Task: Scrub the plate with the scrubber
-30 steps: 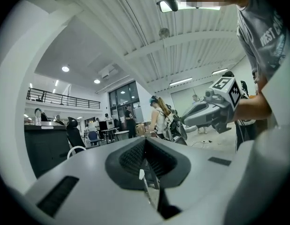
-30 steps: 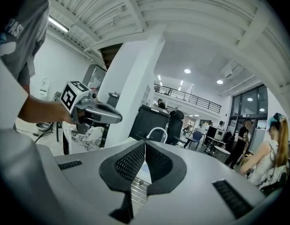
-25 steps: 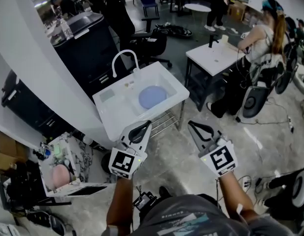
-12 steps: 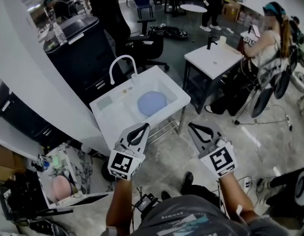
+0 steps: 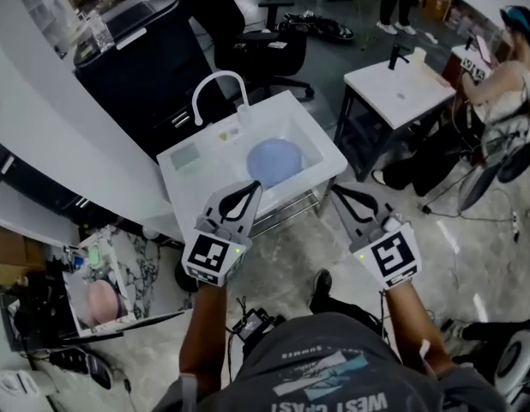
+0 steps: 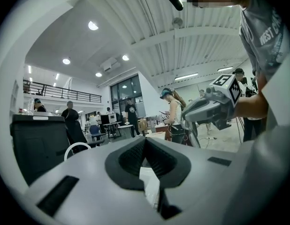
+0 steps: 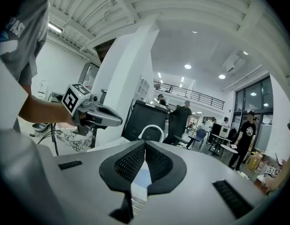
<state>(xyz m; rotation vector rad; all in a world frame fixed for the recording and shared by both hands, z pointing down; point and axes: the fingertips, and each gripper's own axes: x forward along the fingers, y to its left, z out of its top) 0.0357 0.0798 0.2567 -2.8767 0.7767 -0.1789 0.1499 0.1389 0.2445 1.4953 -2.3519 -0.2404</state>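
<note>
A round blue plate [image 5: 274,161] lies in the basin of a white sink [image 5: 186,197] that has a curved white faucet [image 5: 216,87]. A pale green pad [image 5: 186,155] rests on the sink's left ledge; I cannot tell whether it is the scrubber. My left gripper [image 5: 251,186] hovers at the sink's near edge, shut and empty. To the right of the sink, over the floor, my right gripper [image 5: 337,192] is also shut and empty. In the left gripper view the closed left gripper [image 6: 145,140] points level toward the faucet [image 6: 75,148]. A blue patch of the plate [image 7: 141,178] shows below the closed right gripper [image 7: 145,145].
A black cabinet [image 5: 145,58] and an office chair [image 5: 265,45] stand behind the sink. A second white sink table [image 5: 394,88] with a seated person [image 5: 505,84] is at the right. A cluttered cart [image 5: 102,286] sits at the left. Cables lie on the floor.
Both grippers have advanced toward the sink, which now lies closer and more central. The left jaws now reach its near edge. Both stayed shut.
</note>
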